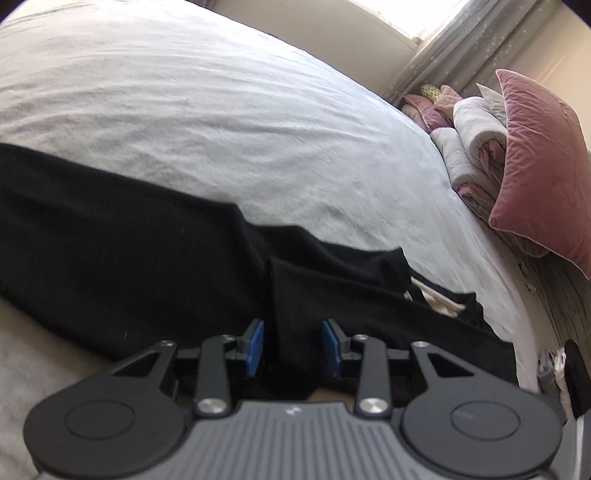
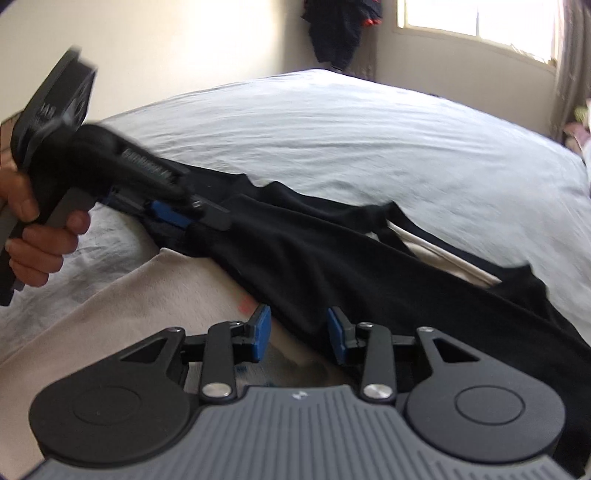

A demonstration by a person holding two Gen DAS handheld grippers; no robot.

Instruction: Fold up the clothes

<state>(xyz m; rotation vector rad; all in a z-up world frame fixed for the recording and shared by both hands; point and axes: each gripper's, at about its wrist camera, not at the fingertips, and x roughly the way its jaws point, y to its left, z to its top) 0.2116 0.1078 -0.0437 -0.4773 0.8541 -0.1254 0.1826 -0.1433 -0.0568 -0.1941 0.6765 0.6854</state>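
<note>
Two grippers work over one black garment (image 1: 147, 236), which lies in a long crumpled band across a pale grey bedspread (image 1: 207, 110). Seen from the left wrist, the left gripper (image 1: 293, 345) has its blue pads (image 1: 254, 345) set apart, and a raised fold of the black cloth runs between them. Whether the pads press on the fold or only stand beside it cannot be told from this view. From the right wrist camera the same gripper (image 2: 173, 214) shows side-on at the far left, held in a person's hand (image 2: 37, 229); its tip lies on the end of the garment (image 2: 332, 258), but blur hides how close the fingers stand.

Right gripper (image 2: 300, 338) has its jaws parted too, about as wide as the left. The lower edge of the black cloth crosses the gap between its pads, near the right-hand pad (image 2: 338, 338), with no clear contact. Below and to the left of that gap lies a beige cloth (image 2: 122, 295) with a small pink mark on it.

Ahead and to the right of the left gripper, a strip of cream fabric (image 1: 437, 299) shows through an opening in the garment. Farther right, pink cushions (image 1: 535, 166) and a rolled grey blanket (image 1: 472, 129) are stacked at the bed's edge, under a curtained window (image 1: 443, 22). Beyond the right gripper, dark clothes (image 2: 340, 29) hang in the room's corner.
</note>
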